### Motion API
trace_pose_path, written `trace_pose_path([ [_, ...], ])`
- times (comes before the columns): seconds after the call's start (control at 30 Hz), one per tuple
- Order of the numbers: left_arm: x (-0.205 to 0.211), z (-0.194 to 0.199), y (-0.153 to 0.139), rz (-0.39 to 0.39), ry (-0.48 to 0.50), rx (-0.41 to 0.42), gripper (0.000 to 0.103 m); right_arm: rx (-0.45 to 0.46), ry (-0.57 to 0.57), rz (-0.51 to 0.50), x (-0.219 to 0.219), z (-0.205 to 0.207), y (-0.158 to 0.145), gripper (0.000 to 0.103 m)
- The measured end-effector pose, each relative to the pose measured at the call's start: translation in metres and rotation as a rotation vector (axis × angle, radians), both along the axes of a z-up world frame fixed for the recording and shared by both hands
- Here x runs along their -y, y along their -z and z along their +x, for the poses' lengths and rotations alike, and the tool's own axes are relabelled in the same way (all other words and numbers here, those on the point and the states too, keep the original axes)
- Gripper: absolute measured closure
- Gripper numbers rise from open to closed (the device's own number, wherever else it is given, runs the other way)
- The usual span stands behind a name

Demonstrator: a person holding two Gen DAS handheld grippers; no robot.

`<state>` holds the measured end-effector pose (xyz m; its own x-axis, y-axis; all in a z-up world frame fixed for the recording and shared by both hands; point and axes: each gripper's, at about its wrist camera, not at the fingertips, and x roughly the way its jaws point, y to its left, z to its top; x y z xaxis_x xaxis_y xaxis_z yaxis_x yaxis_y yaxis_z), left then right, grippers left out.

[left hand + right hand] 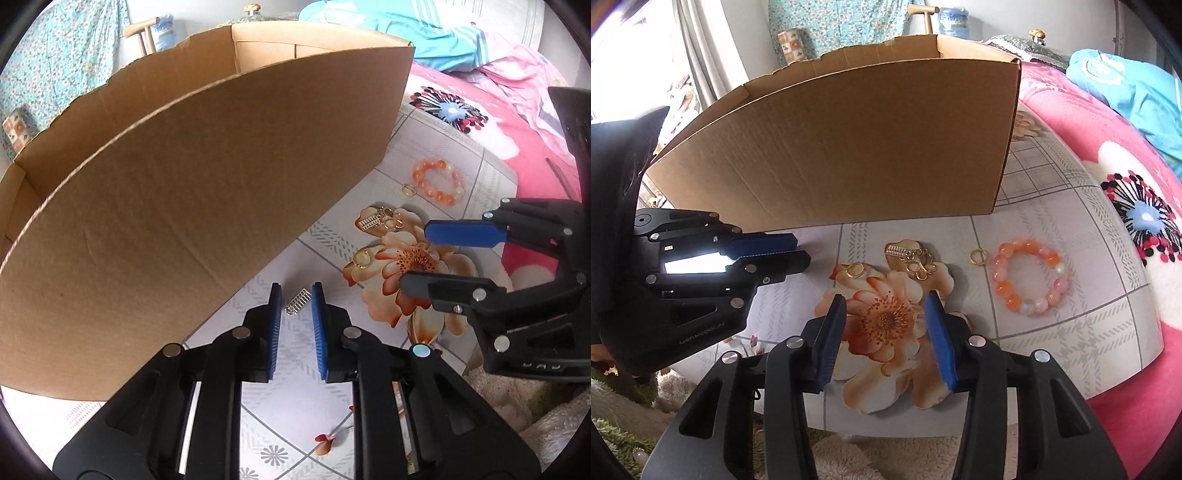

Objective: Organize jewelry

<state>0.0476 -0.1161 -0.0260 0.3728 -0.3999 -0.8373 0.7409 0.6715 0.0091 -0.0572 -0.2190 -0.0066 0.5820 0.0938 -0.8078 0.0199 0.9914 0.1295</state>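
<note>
Cardboard fills the left of my view: the box (192, 192) stands on the floral worktop (258, 302), and every piece of jewelry lies just outside its front wall. My left jaws (296, 300) are narrowed around a small silver charm (296, 307) near that wall, but the pads do not look to be pressing it yet. My right jaws (886, 314) hang half open over the printed flower, grasping nothing. Farther from the box lie a gold ring (855, 270), a tangle of gold charms (916, 260), another ring (977, 255) and the orange bead bracelet (1028, 277). I judge this the 1st pick: pinch the charm fully, then lift it over the wall.
</note>
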Motion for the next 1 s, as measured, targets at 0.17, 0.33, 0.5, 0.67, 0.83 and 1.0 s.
trace_pose_path([
  [0.17, 0.001, -0.001, 0.000, 0.002, 0.010, -0.005, 0.099, -0.001, 0.008, 0.013, 0.004, 0.001, 0.000, 0.061],
  [0.33, -0.003, 0.000, 0.001, -0.029, -0.009, -0.030, 0.099, 0.010, 0.005, 0.022, 0.006, 0.003, -0.003, 0.065],
  [0.5, -0.013, -0.001, 0.000, -0.050, -0.039, -0.044, 0.099, 0.025, -0.017, 0.034, 0.004, 0.008, -0.004, 0.070],
  [0.67, -0.027, -0.001, -0.004, -0.072, -0.075, -0.048, 0.099, 0.015, -0.036, 0.052, 0.000, 0.018, 0.000, 0.077],
  [0.83, -0.036, -0.003, -0.003, -0.074, -0.087, -0.056, 0.099, 0.009, -0.050, 0.035, -0.007, 0.027, 0.004, 0.080],
  [1.0, -0.039, -0.003, -0.004, -0.087, -0.085, -0.066, 0.099, 0.016, -0.083, -0.026, -0.020, 0.036, 0.005, 0.083],
])
